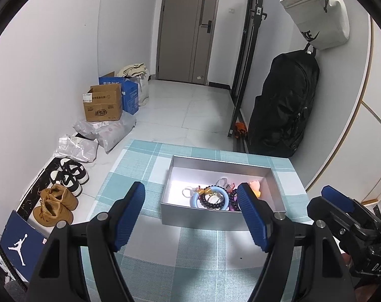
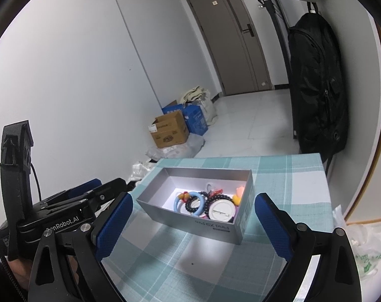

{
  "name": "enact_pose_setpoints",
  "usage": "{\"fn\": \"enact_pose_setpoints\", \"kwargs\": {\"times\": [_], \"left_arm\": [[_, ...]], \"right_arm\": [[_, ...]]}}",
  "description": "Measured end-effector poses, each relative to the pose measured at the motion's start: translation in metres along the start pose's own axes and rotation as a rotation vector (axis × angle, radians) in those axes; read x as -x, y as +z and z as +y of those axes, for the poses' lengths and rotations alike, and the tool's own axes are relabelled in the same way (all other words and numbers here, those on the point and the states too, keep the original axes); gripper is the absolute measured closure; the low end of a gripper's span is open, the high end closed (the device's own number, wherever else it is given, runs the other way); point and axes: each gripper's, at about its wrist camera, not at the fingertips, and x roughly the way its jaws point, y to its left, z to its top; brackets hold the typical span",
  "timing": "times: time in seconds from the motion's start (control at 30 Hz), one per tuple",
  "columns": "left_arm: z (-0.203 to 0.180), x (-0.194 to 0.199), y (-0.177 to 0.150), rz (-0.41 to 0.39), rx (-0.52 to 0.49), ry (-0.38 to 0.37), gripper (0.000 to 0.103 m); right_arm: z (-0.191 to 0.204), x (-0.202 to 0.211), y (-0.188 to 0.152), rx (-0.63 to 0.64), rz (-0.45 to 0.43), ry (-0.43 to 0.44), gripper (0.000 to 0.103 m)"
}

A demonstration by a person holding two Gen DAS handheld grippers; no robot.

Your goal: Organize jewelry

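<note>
Both grippers empty, jaws apart: left gripper [image 1: 191, 216], right gripper [image 2: 193, 222]. Jewelry pile, pale-blue ring bangle [image 1: 209, 197] on top, sits in the open grey cardboard box [image 1: 203, 217] on the teal checked tablecloth [image 1: 190, 251], 12 o'clock of both; box's long axis runs 9-to-3 for left, which looks nearer

A grey open box [image 1: 216, 217] sits on the checked tablecloth, its jewelry heaped at one end: a pale blue ring [image 1: 210, 197], a dark bead bracelet [image 1: 211, 204], a round white badge [image 2: 221, 211] (pin side up) and a small yellow-orange charm [image 2: 237, 196].
</note>
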Motion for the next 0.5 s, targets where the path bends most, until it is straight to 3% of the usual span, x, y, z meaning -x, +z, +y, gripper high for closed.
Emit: {"fn": "enact_pose_setpoints", "kwargs": {"times": [0.5], "left_arm": [[0.0007,0.0003,0.0004,-0.007,0.009,-0.003,0.031]], "right_arm": [[0.0007,-0.0009,-0.0015,0.017,0.001,-0.007,0.005]]}}
